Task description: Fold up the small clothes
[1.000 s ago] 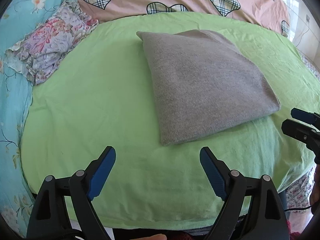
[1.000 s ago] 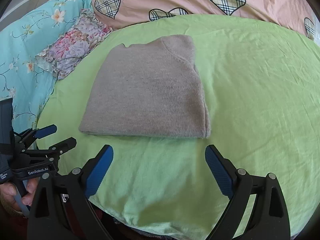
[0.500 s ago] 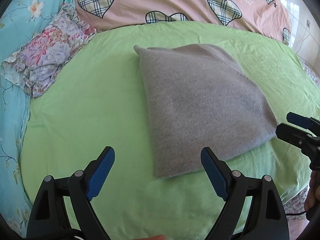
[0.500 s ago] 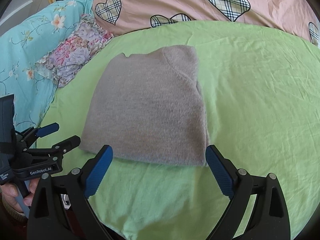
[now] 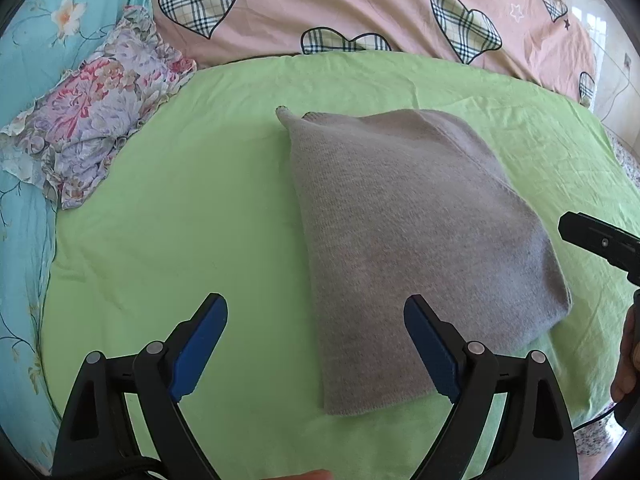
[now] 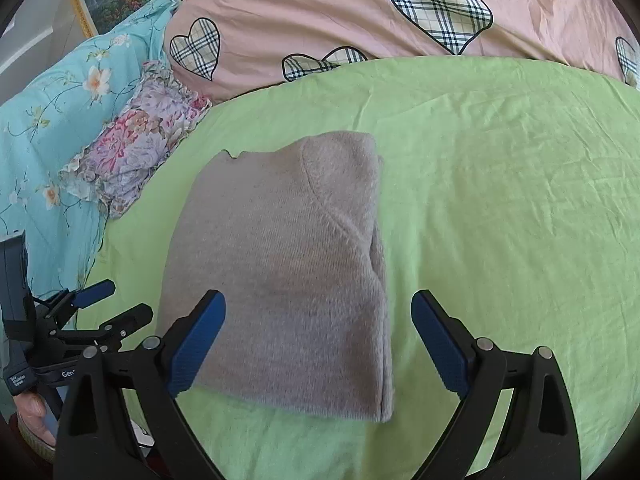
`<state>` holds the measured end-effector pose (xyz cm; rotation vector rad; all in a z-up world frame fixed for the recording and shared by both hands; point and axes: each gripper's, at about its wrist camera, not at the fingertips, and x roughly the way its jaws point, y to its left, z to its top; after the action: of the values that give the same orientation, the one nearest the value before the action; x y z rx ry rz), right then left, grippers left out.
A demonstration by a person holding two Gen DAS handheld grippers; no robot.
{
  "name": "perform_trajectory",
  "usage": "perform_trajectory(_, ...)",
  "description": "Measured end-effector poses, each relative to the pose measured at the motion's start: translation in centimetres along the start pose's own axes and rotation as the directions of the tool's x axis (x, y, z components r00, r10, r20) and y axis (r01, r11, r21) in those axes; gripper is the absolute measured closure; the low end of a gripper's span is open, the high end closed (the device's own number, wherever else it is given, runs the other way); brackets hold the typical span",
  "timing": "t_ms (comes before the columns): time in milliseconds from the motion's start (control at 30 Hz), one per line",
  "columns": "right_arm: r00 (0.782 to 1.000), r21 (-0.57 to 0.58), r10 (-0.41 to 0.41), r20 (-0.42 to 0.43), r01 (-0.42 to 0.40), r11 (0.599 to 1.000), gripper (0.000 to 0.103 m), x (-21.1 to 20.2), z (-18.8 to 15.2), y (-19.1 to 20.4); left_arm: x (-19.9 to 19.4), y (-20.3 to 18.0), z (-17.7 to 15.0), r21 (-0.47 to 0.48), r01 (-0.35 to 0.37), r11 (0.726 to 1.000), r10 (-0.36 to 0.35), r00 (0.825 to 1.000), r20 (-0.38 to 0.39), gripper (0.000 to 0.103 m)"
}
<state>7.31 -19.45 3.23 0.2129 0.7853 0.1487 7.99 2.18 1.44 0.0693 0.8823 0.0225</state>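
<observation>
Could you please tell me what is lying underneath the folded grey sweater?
The grey sweater lies flat on the green sheet, which shows all around its edges. Whatever may sit between its folded layers, or directly beneath it, is covered and cannot be seen.

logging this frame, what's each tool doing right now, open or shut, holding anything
Left tool: open, holding nothing, near corner of the grey sweater between its fingers.
Right tool: open, holding nothing, over the sweater's near edge.

- Left gripper [image 5: 316, 344]: black frame, blue ribbed fingertip pads [image 5: 199, 350], silver pivot screws.
- Right gripper [image 6: 318, 344]: same build.
- Partly hidden white lettering, probably a brand name, on the left gripper's body.
</observation>
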Motion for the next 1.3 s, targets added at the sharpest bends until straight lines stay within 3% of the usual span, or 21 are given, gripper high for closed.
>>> perform_trajectory(567,0.999,0.040,0.026,-0.041,-0.024,0.999,0.009,2.5,1.8,-0.7,1.4,0.4,1.9,-0.003,-0.026,1.000,0.025,0.999,-0.036,0.012)
perform_trajectory(900,0.992,-0.120,0.012,-0.124,-0.027,0.992,0.009,2.1,-0.3,2.5,0.5,-0.7,1.6,0.028,0.003,1.000,-0.002,0.999,-0.037,0.012)
perform_trajectory(1300,0.992,-0.092,0.004,-0.129,-0.016,0.996,0.009,2.1,-0.1,1.8,0.5,-0.6,1.5,0.031,0.007,0.999,-0.006,0.999,-0.044,0.012)
